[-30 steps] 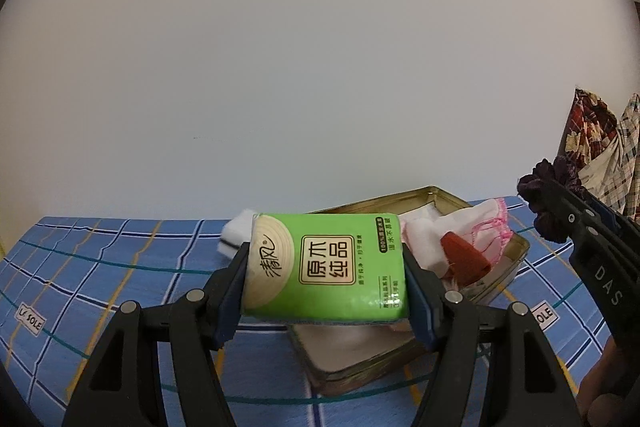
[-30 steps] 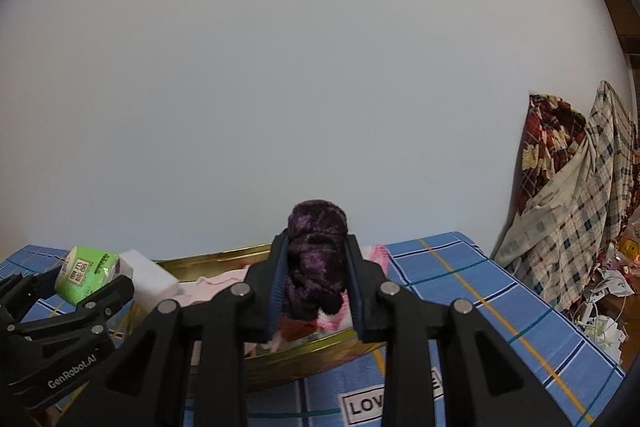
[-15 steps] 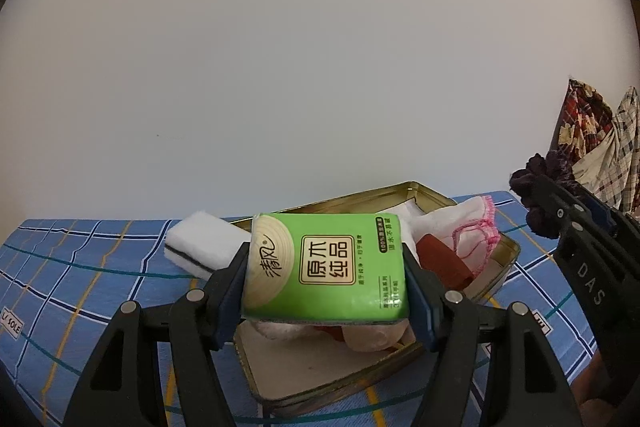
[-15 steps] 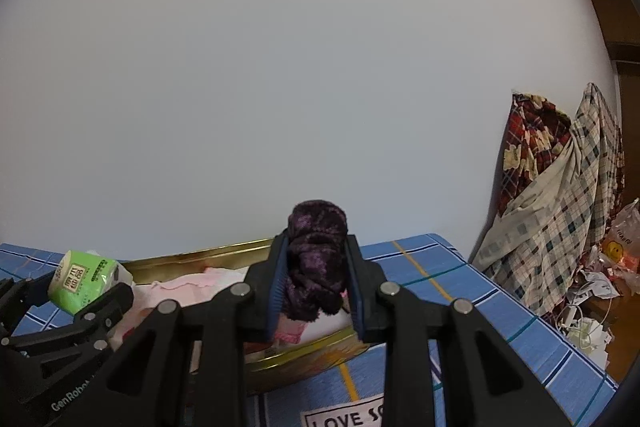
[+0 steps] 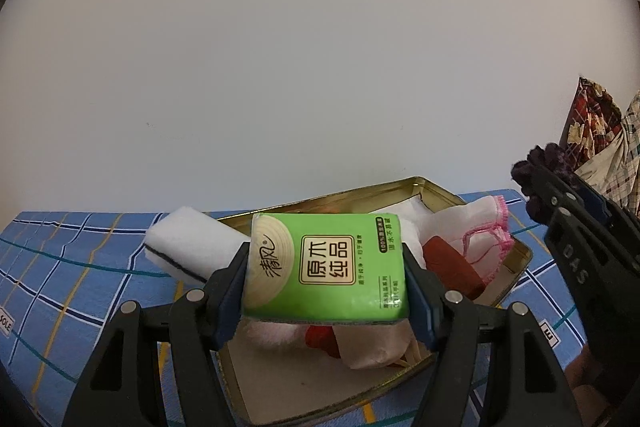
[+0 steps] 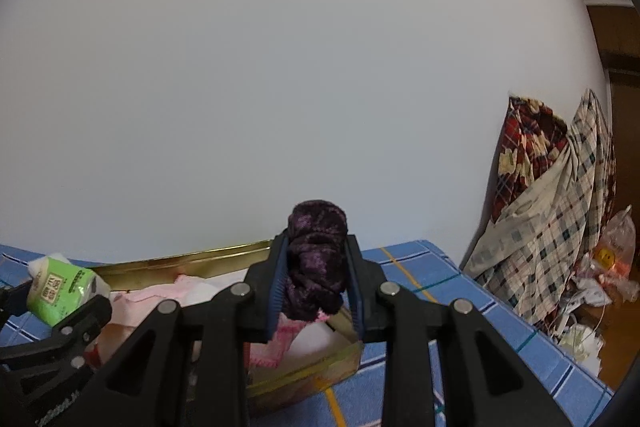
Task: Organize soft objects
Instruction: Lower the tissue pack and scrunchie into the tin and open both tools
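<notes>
1. Two views, left wrist first. The left gripper (image 5: 326, 277) is clamped on a green tissue pack (image 5: 326, 267), which spans the gap between its fingers with the label facing the camera. Compared with a second ago, the gold tin (image 5: 516, 247) has slid from right of the fingers to directly beneath and beyond them, with bare tin floor under the pack. A white sponge (image 5: 192, 247) leans on the tin's rim, left of the fingers. Judgement: the pack is carried over the tin, close to release.

2. Right wrist view. The right gripper (image 6: 316, 281) pinches a dark purple scrunchie (image 6: 318, 259), which stands up between its fingers. The tin (image 6: 180, 261) now sits lower-left of the fingers rather than straight under them, and the blue checked cloth (image 6: 420, 267) shows more to the right. Judgement: scrunchie not yet placed; both items are still airborne.
</notes>
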Available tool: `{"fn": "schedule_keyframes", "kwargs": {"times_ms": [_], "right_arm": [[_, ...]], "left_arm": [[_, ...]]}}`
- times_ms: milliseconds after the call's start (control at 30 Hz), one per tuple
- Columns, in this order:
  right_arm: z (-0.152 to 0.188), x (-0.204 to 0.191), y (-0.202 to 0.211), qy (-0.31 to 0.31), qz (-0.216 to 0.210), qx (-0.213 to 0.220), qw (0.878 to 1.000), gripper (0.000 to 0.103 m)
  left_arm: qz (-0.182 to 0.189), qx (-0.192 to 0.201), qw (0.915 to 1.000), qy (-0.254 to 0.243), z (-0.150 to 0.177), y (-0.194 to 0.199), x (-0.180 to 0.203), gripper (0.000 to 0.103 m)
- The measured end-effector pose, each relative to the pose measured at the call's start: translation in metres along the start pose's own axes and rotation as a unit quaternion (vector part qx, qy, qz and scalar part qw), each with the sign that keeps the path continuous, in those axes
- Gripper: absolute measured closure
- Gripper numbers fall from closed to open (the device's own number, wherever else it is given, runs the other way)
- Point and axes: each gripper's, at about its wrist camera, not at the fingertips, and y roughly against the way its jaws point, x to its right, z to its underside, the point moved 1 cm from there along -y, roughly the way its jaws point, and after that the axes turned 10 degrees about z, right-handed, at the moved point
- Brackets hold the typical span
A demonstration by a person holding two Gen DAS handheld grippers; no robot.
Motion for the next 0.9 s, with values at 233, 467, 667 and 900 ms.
{"fn": "schedule_keyframes", "kwargs": {"times_ms": [233, 467, 667, 900], "right_arm": [[0.000, -0.018, -0.023, 0.025, -0.004, -0.011, 1.000, 0.076], [0.001, -0.026, -0.044, 0.031, -0.026, -0.037, 0.999, 0.076], [0.009, -0.029, -0.064, 0.032, -0.067, -0.092, 0.993, 0.076], [0.018, -0.032, -0.074, 0.023, -0.095, -0.133, 0.986, 0.076]], "left_arm": [[-0.004, -0.011, 0.9999, 0.000, -0.002, -0.016, 0.000, 0.033], [-0.004, -0.022, 0.9997, 0.002, -0.006, -0.030, 0.001, 0.033], [-0.010, -0.046, 0.9989, 0.010, -0.008, -0.044, -0.001, 0.033], [-0.012, -0.066, 0.9977, 0.011, -0.004, -0.052, 0.000, 0.033]]}}
